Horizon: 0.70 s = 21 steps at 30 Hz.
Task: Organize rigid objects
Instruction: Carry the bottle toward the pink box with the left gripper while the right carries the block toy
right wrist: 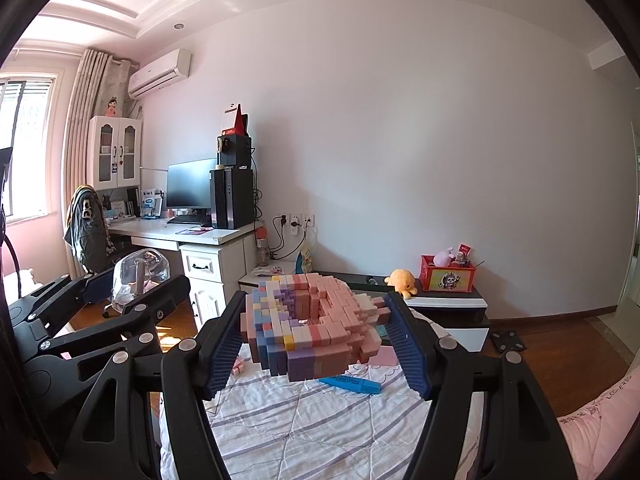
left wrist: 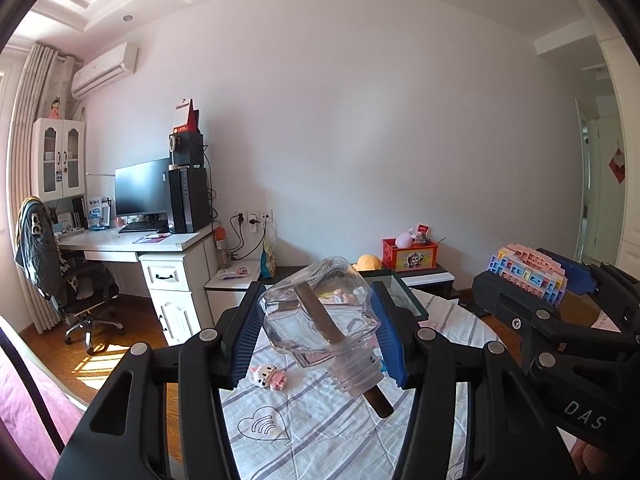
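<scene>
A clear glass bottle (left wrist: pixel 320 312) with a dark stopper rod through it hangs above the bed, pinched between the blue pads of my left gripper (left wrist: pixel 316 332). In the right wrist view that bottle (right wrist: pixel 138 280) shows at the left. My right gripper (right wrist: pixel 320 340) is shut on a pastel building-block model (right wrist: pixel 312 324), pink, blue and lilac, also lifted off the bed. From the left wrist view the block model (left wrist: pixel 528 276) appears at the right in the other gripper. Both grippers point roughly level, side by side.
A striped quilt (left wrist: pixel 320 432) covers the bed below, with a small pink block figure (left wrist: pixel 269 377) and a blue marker (right wrist: pixel 352 384) on it. A glass-topped box (left wrist: pixel 396 292), a low cabinet with a red toy box (right wrist: pixel 448 278), and a desk (left wrist: pixel 132 242) stand beyond.
</scene>
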Motion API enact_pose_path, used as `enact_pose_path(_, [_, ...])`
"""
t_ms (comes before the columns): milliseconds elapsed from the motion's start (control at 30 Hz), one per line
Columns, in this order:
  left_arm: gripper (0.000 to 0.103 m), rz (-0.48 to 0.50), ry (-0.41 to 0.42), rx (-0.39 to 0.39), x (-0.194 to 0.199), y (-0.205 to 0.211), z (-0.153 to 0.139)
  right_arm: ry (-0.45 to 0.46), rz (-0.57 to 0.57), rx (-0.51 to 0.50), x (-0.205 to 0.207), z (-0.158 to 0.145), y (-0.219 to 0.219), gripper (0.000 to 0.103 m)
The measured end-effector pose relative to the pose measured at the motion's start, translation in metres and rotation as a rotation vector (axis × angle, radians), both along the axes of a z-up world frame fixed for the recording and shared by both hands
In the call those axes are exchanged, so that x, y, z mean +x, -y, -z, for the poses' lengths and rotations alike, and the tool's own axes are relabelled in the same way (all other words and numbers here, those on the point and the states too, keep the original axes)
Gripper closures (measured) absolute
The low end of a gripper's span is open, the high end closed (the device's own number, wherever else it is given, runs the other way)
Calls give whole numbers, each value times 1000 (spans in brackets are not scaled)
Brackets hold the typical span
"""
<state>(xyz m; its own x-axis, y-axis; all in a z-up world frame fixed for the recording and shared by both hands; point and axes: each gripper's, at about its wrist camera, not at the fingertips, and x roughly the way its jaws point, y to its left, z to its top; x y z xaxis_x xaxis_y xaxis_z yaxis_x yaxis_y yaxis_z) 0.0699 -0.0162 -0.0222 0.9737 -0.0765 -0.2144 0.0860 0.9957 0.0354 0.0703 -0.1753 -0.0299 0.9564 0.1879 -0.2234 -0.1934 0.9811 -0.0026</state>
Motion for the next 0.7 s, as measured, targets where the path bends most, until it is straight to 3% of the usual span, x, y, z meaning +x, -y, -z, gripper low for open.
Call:
enact_pose_path(400, [50,-3,-32,13,35,5,11,-41,-1,0,39,5,2,34])
enact_pose_path(700, [50,23,-90,50,124,19,24,-84,0,-13,119,19,8,34])
